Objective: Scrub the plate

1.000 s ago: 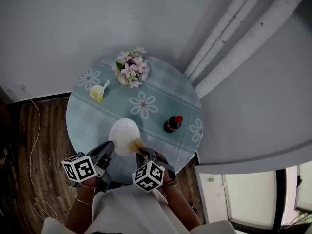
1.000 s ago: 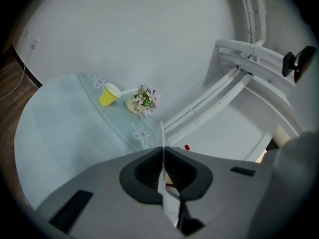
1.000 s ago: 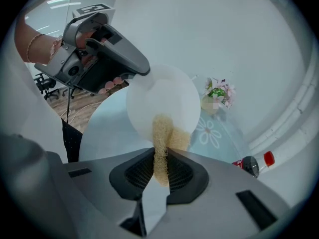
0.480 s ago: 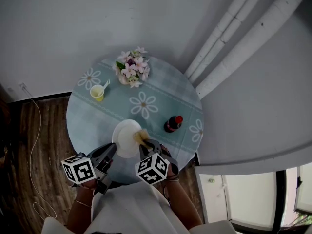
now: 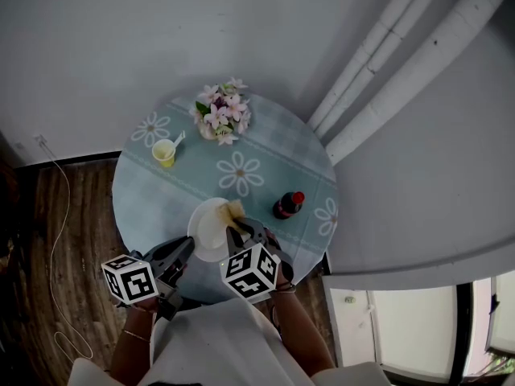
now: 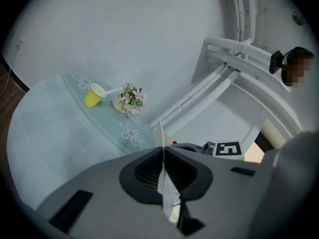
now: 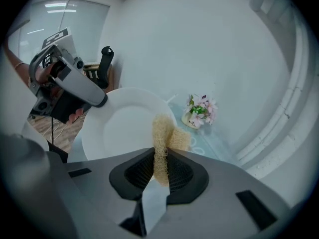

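1. Closest to me is my left gripper (image 5: 181, 250). Its fingers (image 6: 144, 172) are squeezed almost shut on the near rim of the plate (image 5: 206, 233). From that gripper's view I only see the plate's thin edge.
2. Just beside it is my right gripper (image 5: 239, 233). Its fingers (image 7: 133, 172) are a tiny bit apart and pinch a tan, scratchy scrubber (image 7: 167, 133).
3. The plate is held tipped over the near edge of the table (image 5: 269, 139). I cannot tell if it rests on the table. The scrubber touches the plate's face near its far right rim.
4. So I think the scrubbing is going on right now. The middle of the plate looks white and clean (I see no food bits on it). I cannot tell how much rubbing is left. The rim by my left fingers is covered, so that part may need a turn later. Putting the plate down is not done yet.
5. Farther away on the table stand a dark bottle (image 5: 286, 205), a yellow cup (image 5: 163, 152) and a bunch of flowers (image 5: 221, 111), all well apart from the plate.
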Available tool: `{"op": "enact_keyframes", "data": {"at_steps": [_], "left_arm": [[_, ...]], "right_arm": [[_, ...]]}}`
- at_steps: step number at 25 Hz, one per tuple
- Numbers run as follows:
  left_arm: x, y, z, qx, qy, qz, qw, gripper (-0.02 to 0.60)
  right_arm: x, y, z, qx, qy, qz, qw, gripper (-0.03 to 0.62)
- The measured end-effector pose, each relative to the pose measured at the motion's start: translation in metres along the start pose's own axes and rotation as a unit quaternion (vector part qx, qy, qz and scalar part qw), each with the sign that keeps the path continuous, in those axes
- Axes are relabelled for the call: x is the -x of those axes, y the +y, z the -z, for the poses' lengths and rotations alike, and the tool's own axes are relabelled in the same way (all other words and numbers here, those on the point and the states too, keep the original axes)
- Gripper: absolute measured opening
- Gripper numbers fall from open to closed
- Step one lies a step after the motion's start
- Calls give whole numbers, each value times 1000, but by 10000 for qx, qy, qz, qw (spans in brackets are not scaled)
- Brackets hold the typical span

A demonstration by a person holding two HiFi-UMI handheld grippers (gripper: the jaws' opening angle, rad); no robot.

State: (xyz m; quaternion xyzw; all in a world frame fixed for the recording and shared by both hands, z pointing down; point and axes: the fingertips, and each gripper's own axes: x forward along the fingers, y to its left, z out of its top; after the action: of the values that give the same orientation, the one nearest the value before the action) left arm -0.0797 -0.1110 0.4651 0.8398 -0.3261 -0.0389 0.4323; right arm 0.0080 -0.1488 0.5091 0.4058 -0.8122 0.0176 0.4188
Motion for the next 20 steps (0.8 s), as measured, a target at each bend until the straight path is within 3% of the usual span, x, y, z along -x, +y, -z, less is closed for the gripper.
{"op": "enact_keyframes", "data": {"at_steps": [12, 20], "left_arm": [[0, -7, 4, -214, 34, -45, 9998, 17], [1, -9, 2, -263, -38, -97, 9996, 17]], "right_arm": [[17, 16, -43, 440, -584, -183, 9972, 63], [26, 37, -54, 790, -705, -334, 9938, 63]]}}
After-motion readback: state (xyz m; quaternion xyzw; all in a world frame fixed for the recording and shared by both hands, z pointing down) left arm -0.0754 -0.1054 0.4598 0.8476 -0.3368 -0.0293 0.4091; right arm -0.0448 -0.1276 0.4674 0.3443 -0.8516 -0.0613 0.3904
